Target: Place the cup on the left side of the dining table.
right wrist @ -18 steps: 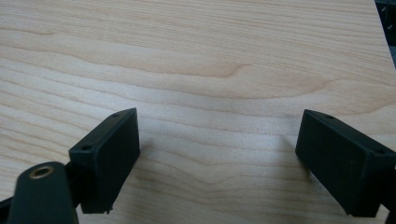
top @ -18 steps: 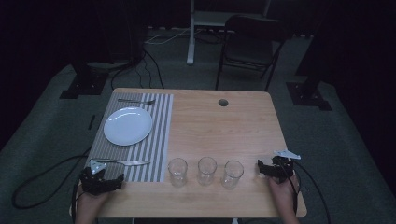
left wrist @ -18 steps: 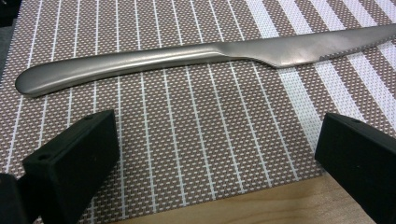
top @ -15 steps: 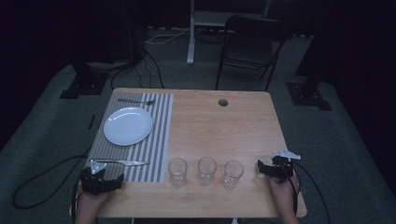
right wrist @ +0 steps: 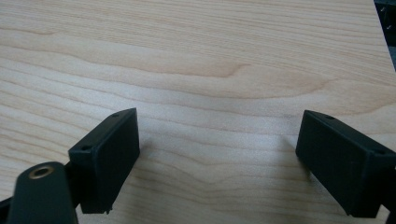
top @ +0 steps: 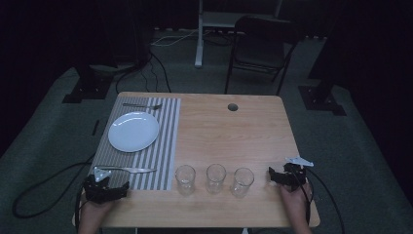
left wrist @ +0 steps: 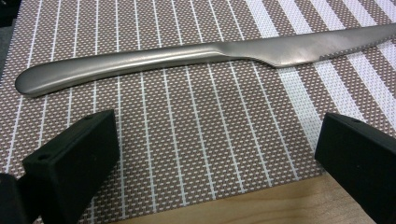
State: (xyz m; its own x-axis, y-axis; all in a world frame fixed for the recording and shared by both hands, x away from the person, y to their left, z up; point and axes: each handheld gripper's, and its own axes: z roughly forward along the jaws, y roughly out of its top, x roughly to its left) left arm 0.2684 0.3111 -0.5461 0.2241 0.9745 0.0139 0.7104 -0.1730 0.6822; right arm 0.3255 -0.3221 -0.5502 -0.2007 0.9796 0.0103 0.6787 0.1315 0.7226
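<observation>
At the table's near edge, left gripper (top: pixel 114 187) jaws spread before knife (left wrist: pixel 187 58), right gripper (top: pixel 273 176) jaws spread, empty

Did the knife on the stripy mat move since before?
No. The knife still lies near the placemat's front edge, just below the white plate, same as earlier.

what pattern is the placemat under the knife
Brown weave with thin white stripes on the placemat; clearest in the left gripper view.
</observation>
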